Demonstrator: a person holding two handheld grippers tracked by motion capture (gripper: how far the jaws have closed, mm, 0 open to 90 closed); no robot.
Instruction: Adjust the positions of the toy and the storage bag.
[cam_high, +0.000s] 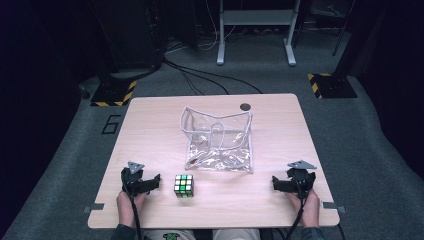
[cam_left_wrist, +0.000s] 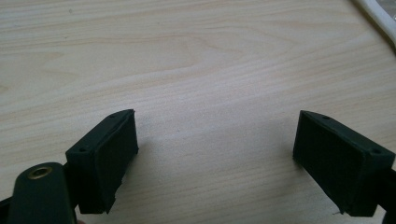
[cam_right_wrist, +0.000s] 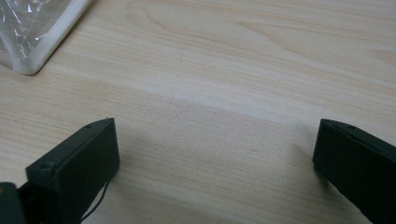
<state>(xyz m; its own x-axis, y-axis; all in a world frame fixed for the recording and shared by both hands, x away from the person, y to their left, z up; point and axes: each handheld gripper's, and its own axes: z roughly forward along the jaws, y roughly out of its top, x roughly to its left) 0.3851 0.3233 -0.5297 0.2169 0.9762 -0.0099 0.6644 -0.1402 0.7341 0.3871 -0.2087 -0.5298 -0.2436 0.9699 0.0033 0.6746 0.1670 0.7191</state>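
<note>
Two claws rest spread and empty on the surface (cam_high: 150, 120): left claw (cam_high: 152, 183), right claw (cam_high: 279, 184). Just right of the left claw sits the puzzle cube (cam_high: 184, 185), probably light, rigid and slick-faced (layers may twist), so pinch opposite flat faces squarely.

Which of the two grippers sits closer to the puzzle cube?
The left gripper: the cube lies just to its right on the table, while the right gripper rests far off past the clear bag.
</note>
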